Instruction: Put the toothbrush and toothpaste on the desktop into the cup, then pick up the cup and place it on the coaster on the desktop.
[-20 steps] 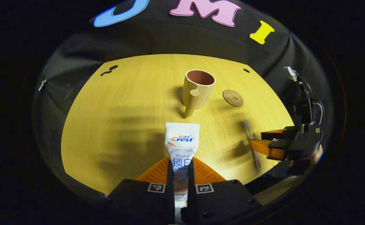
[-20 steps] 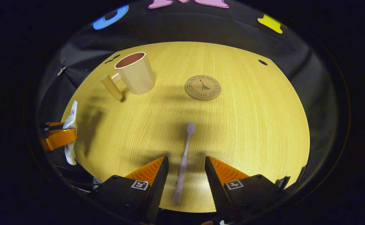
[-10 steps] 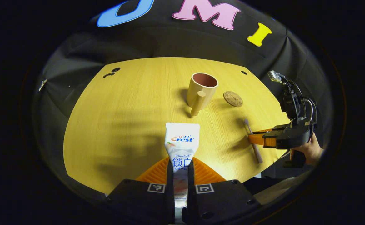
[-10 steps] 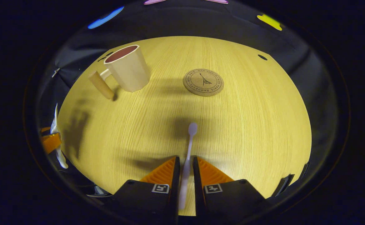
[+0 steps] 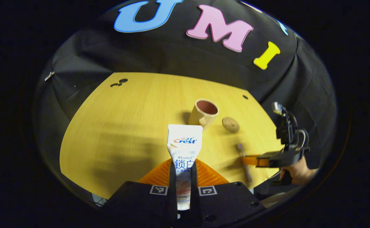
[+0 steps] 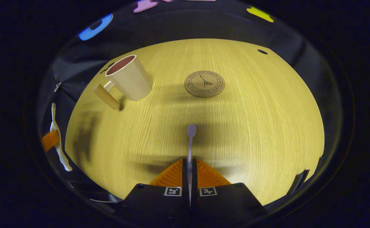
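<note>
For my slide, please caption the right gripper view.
Right tool shut on toothbrush; cup, coaster ahead.

The white squeeze tube of toothpaste (image 5: pixel 184 148) with blue and red print stands between the left gripper's (image 5: pixel 183 172) two fingers, crimped flat end pointing away, raised above the yellow wood-grain desktop (image 6: pixel 251 126). The slim pale lilac plastic toothbrush (image 6: pixel 190 142) is pinched by its handle in the right gripper (image 6: pixel 189 167), head forward. The beige faceted cup (image 6: pixel 128 78) with a reddish-brown inside and a stick-shaped handle stands upright. To its right, well apart, lies the round cork coaster (image 6: pixel 204 83), flat.
</note>
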`<state>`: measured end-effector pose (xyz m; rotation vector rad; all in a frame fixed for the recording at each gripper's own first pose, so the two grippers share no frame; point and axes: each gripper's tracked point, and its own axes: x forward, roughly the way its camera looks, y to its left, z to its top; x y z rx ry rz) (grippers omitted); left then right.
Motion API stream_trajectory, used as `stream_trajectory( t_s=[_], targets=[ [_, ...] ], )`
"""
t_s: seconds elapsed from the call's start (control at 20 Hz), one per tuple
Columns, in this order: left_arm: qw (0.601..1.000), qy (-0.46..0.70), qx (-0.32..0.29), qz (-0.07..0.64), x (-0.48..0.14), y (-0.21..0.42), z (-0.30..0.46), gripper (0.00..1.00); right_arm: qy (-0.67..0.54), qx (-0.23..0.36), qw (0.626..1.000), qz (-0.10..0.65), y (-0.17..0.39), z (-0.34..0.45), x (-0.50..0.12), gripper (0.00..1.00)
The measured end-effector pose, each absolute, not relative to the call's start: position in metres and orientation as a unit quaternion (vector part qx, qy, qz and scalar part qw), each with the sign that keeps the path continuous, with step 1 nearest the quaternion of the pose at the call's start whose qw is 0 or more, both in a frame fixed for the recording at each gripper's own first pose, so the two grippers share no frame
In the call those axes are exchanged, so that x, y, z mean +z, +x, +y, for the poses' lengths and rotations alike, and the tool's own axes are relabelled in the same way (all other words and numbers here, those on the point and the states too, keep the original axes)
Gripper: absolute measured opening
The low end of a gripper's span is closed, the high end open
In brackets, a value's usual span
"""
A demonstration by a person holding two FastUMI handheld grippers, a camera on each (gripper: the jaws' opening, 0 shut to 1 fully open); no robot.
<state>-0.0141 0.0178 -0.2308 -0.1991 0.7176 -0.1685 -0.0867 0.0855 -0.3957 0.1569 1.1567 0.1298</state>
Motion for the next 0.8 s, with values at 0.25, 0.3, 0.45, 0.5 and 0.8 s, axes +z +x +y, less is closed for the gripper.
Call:
stream_trajectory(
  t_s=[0.25, 0.3, 0.45, 0.5, 0.8],
  targets=[
    [0.946, -0.172, -0.132, 0.240, -0.155, 0.053, -0.014, 0.20, 0.125, 0.094, 0.849, 0.504, -0.080, 0.084, -0.356, 0.06],
    [0.948, -0.177, -0.141, 0.226, -0.144, 0.067, -0.019, 0.20, 0.135, 0.098, 0.852, 0.496, -0.079, 0.081, -0.346, 0.06],
    [0.956, -0.168, -0.157, 0.181, -0.125, 0.105, -0.034, 0.20, 0.157, 0.109, 0.857, 0.478, -0.079, 0.073, -0.325, 0.05],
    [0.958, -0.164, -0.161, 0.169, -0.122, 0.117, -0.040, 0.20, 0.163, 0.110, 0.858, 0.474, -0.080, 0.069, -0.321, 0.06],
    [0.964, -0.141, -0.170, 0.150, -0.147, 0.183, -0.066, 0.20, 0.194, 0.105, 0.858, 0.463, -0.085, 0.033, -0.300, 0.05]
  ],
)
